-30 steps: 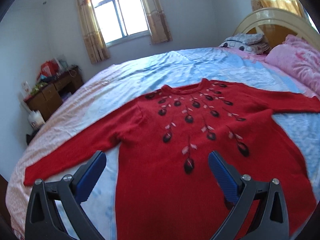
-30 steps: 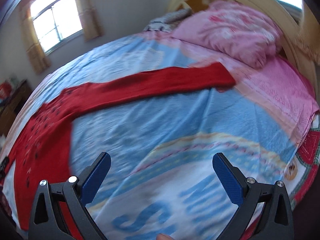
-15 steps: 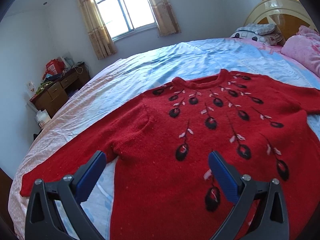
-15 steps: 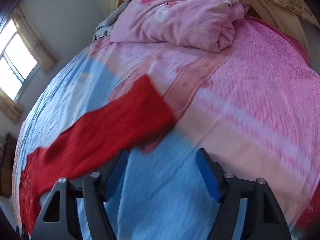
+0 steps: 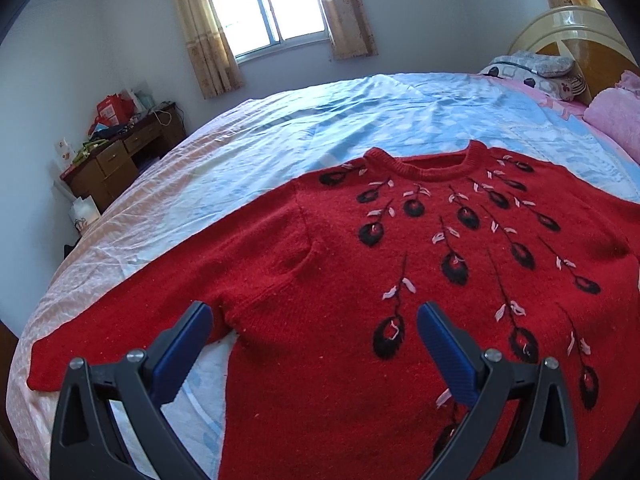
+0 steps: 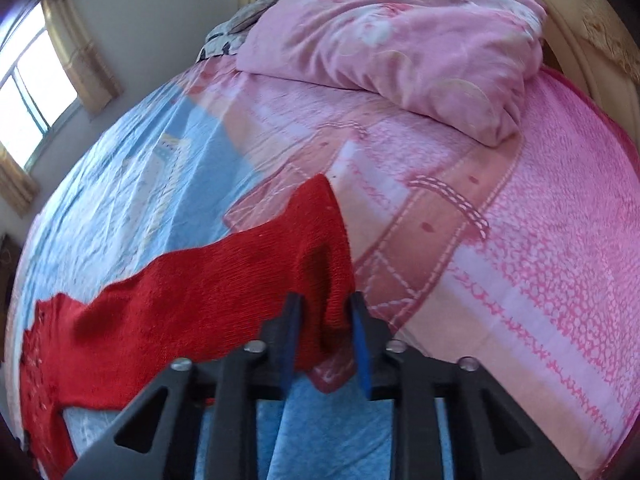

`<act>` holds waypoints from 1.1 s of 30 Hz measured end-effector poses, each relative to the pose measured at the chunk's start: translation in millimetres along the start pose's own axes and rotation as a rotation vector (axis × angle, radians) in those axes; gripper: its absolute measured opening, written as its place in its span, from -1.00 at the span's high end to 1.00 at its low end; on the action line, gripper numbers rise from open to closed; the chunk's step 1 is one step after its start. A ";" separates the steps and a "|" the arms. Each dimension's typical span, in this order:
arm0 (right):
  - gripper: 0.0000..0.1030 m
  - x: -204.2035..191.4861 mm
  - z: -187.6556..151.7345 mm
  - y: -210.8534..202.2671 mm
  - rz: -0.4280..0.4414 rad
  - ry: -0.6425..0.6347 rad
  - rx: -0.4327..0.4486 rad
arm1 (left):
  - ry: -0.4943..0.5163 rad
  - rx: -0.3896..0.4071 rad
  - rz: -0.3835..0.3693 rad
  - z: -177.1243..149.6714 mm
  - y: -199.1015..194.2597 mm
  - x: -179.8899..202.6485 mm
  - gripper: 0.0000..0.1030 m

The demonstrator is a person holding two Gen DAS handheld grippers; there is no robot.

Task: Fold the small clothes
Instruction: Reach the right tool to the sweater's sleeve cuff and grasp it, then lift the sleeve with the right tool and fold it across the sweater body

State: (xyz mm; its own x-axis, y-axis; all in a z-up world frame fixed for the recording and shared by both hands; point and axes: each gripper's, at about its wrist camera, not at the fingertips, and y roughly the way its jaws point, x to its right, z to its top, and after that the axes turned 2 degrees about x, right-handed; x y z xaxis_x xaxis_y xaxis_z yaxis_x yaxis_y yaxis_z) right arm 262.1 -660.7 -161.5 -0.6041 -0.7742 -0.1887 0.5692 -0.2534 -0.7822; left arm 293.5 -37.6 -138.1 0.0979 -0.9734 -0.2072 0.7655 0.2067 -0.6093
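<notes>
A red knit sweater point(image 5: 340, 280) with black and pink leaf embroidery lies flat, front up, on the bed, sleeves spread out. My left gripper point(image 5: 312, 324) is open and hovers over the sweater's lower left body near the armpit. One sleeve stretches left toward the bed edge point(image 5: 100, 344). In the right wrist view my right gripper point(image 6: 324, 312) has its jaws closed on the cuff end of the other sleeve point(image 6: 320, 248), which lies across the blue and pink sheet.
A folded pink quilt point(image 6: 400, 32) and a pillow point(image 5: 532, 68) sit at the headboard end. A wooden desk point(image 5: 116, 156) with clutter stands by the wall under the window point(image 5: 264, 4). The bed edge point(image 5: 36, 360) is at the left.
My right gripper moved to the sleeve cuff and closed on it. My left gripper moved closer over the sweater body and stayed open.
</notes>
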 end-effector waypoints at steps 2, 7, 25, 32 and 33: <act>0.69 -5.1 0.5 -8.2 0.007 -0.015 0.018 | -0.001 0.005 -0.007 -1.1 -2.2 -3.3 -1.00; 0.70 -37.3 8.1 -43.4 0.034 -0.083 0.102 | -0.031 0.022 -0.013 -2.7 -8.2 -17.9 -1.00; 0.71 -226.5 11.4 -150.6 0.216 -0.389 0.345 | -0.131 0.015 -0.007 -16.6 4.7 -67.8 -1.00; 0.71 -301.4 -6.4 -183.5 0.313 -0.487 0.401 | -0.165 0.008 -0.013 -23.0 7.7 -78.8 -1.00; 0.71 -311.0 -10.1 -187.6 0.324 -0.502 0.410 | -0.165 0.003 -0.022 -23.8 7.7 -79.3 -1.00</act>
State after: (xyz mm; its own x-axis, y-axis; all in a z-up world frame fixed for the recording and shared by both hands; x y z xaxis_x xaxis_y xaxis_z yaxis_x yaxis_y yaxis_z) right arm 337.5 -366.5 37.9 -0.0967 -0.9953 -0.0008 0.8990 -0.0870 -0.4292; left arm 276.5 43.6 -144.6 0.1835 -0.9809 -0.0651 0.7703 0.1846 -0.6104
